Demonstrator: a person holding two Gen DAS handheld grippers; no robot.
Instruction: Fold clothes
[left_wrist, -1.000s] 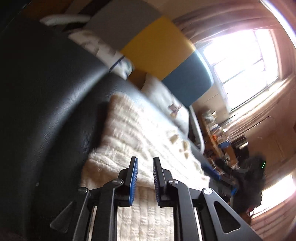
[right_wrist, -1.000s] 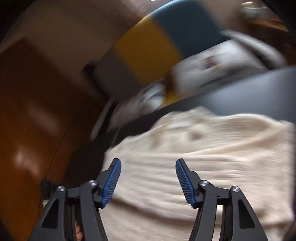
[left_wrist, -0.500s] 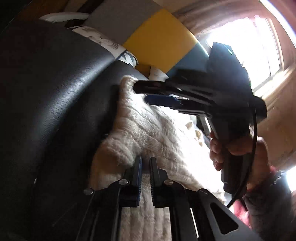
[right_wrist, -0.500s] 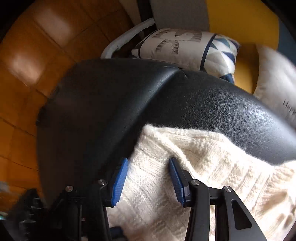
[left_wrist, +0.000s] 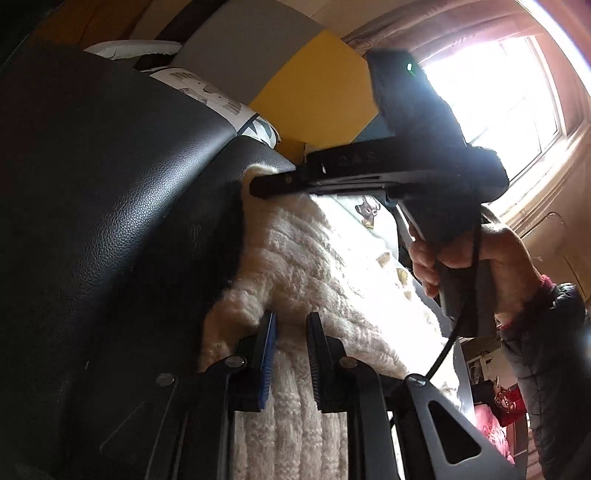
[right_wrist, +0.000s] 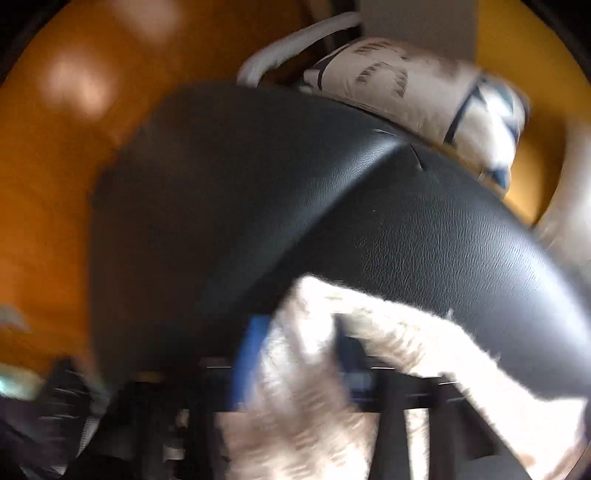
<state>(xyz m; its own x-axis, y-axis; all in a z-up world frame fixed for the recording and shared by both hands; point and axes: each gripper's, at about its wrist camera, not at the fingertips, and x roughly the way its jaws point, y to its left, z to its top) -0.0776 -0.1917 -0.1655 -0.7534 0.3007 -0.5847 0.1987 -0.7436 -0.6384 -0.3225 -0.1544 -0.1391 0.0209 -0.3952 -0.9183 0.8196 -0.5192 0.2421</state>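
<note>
A cream knitted sweater lies on a black leather seat. My left gripper sits at its near edge. Its jaws are opening, and a thick fold of knit fills the gap and touches both pads. In the left wrist view my right gripper, held by a person's hand, reaches down to the sweater's far corner. The blurred right wrist view shows that gripper closing, with the sweater corner pinched between its blue pads over the seat.
A patterned pillow and a grey, yellow and blue backrest stand behind the seat. A bright window is at the right. Orange wooden floor lies beyond the seat's left edge. A white rail runs near the pillow.
My right gripper swept in over the sweater, tipped downward and closed on its far corner. My left gripper stayed put, pinched the near edge, then widened a little.
</note>
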